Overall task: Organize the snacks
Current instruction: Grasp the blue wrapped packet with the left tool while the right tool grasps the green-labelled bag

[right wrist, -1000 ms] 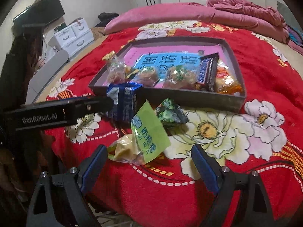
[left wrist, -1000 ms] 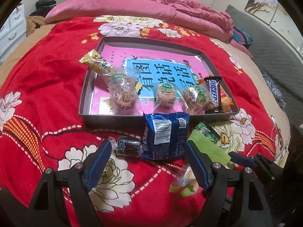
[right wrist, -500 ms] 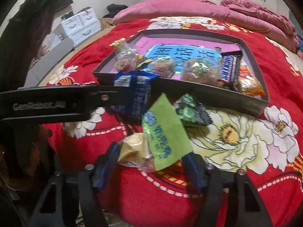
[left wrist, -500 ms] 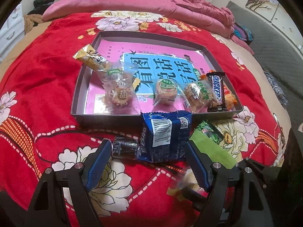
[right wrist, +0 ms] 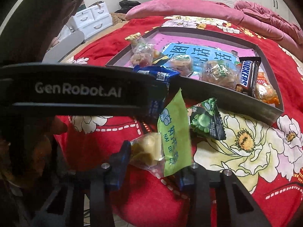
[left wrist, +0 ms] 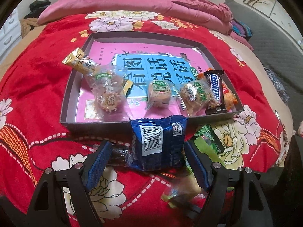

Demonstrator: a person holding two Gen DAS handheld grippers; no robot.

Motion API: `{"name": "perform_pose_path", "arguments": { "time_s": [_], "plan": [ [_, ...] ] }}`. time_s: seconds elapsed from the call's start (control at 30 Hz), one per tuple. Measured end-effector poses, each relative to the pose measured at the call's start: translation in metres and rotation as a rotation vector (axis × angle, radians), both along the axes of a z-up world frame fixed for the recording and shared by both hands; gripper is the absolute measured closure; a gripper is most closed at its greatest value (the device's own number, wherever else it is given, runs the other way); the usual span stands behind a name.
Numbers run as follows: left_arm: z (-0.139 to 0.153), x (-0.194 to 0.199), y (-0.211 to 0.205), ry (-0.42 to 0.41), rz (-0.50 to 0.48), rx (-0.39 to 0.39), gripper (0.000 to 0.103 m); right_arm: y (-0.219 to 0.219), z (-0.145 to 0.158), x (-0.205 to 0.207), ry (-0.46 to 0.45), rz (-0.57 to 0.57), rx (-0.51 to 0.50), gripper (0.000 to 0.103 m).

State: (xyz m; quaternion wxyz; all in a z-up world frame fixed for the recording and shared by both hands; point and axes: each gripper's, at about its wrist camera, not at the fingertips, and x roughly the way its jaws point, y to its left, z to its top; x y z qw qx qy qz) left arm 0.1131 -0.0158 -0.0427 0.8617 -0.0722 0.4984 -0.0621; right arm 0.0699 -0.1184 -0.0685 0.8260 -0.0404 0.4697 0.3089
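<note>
Nearest the right camera, the right gripper [right wrist: 153, 162] is closing its fingers [right wrist: 123, 157] around the green-labelled snack packet [right wrist: 170, 143], which lies on the red floral bedspread [right wrist: 236, 198] just short of the tray; the left pad touches the clear end with the pale pieces, and whether the other pad presses yet I cannot tell. The likely trouble is a hold on loose film only, so the packet could slip or swing out, and a hard squeeze may crush the pieces. Beside it, the left gripper [left wrist: 146, 162] stands wide open astride the blue packet [left wrist: 159, 141], apparently without pressing it. That packet leans against the tray [left wrist: 94, 123] wall and could be shoved under the rim. Farther on, wrapped cakes and a Snickers bar [left wrist: 215, 89] already lie in the tray.
</note>
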Motion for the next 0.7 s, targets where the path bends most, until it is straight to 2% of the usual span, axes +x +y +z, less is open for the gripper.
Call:
{"name": "perform_pose_path", "arguments": {
  "time_s": [0.07, 0.2, 0.3, 0.37, 0.4, 0.7],
  "plan": [
    [0.0, 0.001, -0.002, 0.0, -0.004, 0.004, 0.022, -0.006, 0.002, 0.001, 0.019, -0.013, 0.02, 0.069],
    [-0.001, 0.007, -0.009, 0.011, -0.005, 0.031, 0.022, -0.024, 0.007, 0.003, 0.026, -0.067, 0.034, 0.07],
    [-0.002, 0.011, -0.015, 0.02, -0.005, 0.051, 0.029, -0.036, 0.013, 0.005, 0.018, -0.105, 0.043, 0.07],
    [-0.003, 0.014, -0.018, 0.032, -0.006, 0.053, 0.04, -0.043, 0.015, 0.007, 0.018, -0.131, 0.05, 0.07],
    [-0.005, 0.016, -0.02, 0.04, -0.004, 0.056, 0.042, -0.048, 0.015, 0.009, 0.022, -0.146, 0.057, 0.07],
    [-0.013, 0.021, -0.022, 0.053, 0.009, 0.064, 0.044, -0.071, 0.016, 0.02, 0.041, -0.23, 0.099, 0.07]
  ]
}}
